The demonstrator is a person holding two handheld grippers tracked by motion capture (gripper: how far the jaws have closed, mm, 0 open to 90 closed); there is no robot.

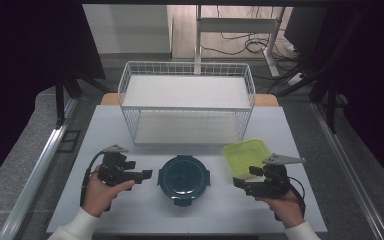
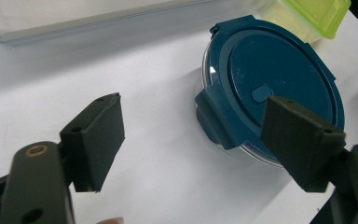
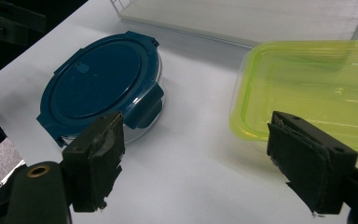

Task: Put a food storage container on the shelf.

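- Left gripper (image 1: 147, 174): jaws wide apart, gripping nothing, just left of round blue-lidded container (image 1: 184, 178).
- Right gripper (image 1: 237, 183): jaws wide, gripping nothing, near green-lidded box (image 1: 246, 155).

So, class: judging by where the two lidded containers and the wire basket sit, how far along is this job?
Done: little shows as finished; the white wire basket holds nothing. In hand: neither tongs grips anything. The left tongs stand open beside the round blue-lidded container; the right tongs stand open near the green-lidded container. Left: probably both containers, which sit on the table before the basket.
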